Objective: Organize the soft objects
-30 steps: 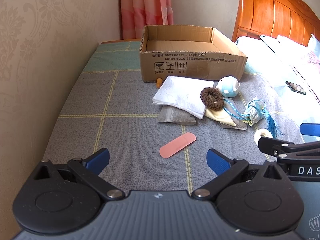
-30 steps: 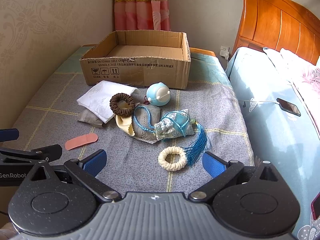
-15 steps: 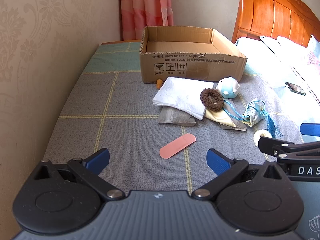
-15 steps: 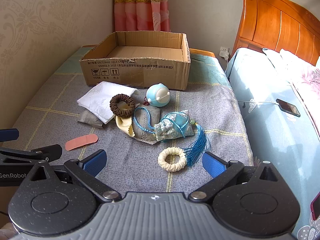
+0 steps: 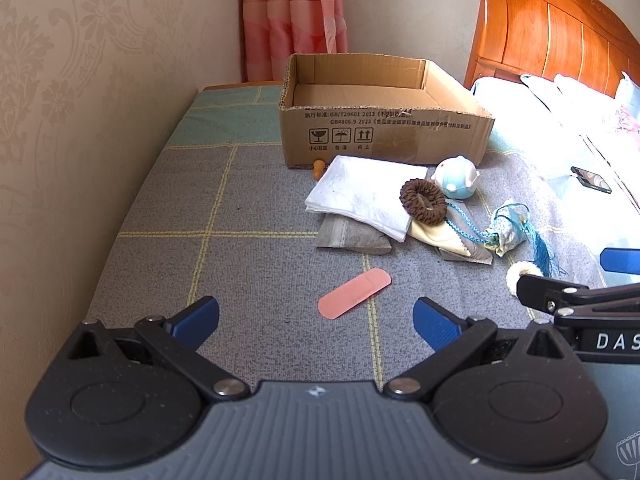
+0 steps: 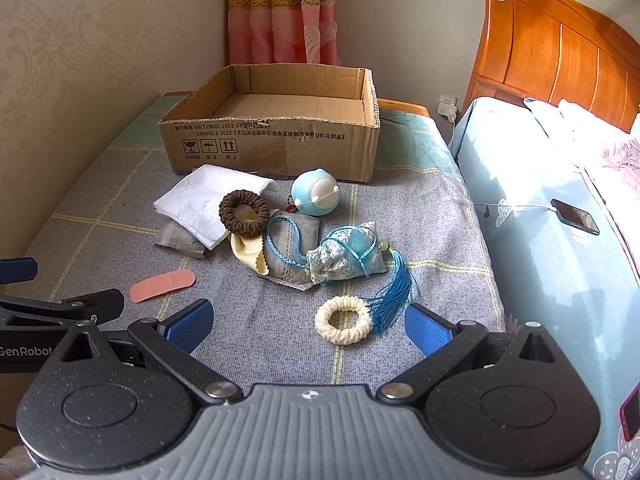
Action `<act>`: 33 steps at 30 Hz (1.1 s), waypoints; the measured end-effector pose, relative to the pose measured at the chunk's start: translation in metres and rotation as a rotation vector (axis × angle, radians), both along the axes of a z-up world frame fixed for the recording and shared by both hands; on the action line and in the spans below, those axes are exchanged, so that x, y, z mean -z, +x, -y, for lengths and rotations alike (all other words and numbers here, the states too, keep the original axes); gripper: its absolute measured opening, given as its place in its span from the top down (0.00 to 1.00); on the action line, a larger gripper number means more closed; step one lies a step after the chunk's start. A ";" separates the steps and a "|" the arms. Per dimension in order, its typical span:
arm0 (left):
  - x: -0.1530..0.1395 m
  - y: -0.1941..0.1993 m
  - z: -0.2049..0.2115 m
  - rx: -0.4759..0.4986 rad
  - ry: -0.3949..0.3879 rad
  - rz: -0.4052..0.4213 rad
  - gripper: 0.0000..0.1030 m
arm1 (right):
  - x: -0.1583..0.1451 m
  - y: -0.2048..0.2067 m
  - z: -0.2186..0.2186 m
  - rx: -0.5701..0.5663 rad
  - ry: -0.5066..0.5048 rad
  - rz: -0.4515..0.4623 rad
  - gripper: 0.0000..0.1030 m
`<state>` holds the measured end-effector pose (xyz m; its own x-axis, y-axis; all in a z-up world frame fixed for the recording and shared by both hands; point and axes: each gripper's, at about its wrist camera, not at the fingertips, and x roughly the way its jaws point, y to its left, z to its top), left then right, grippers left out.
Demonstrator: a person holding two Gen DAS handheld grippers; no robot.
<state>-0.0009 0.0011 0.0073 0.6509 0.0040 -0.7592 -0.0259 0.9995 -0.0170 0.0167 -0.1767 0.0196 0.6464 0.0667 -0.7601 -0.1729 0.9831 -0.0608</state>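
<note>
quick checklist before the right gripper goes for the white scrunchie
1. Right gripper open and holding nothing: ok.
2. White scrunchie lies between and just ahead of its fingertips: ok.
3. Scrunchie free of neighbours: not ok, the blue tassel of the sachet touches its edge.
4. Left gripper open, out of the path: ok.
5. Cardboard box open on top, visible floor bare: ok.

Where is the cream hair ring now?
In the right wrist view, the cream hair ring lies on the grey cover, just ahead of the open right hand-held gripper, touching the blue tassel.
</note>
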 end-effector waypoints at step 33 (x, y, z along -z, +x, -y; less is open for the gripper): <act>0.008 0.012 0.003 0.173 0.077 0.078 0.01 | 0.005 0.014 0.006 -0.046 -0.024 0.004 0.00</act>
<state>0.0109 -0.0020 -0.0006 0.7033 -0.0573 -0.7085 0.1448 0.9874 0.0640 0.0309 -0.1822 0.0146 0.6463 0.0780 -0.7591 -0.2176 0.9723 -0.0853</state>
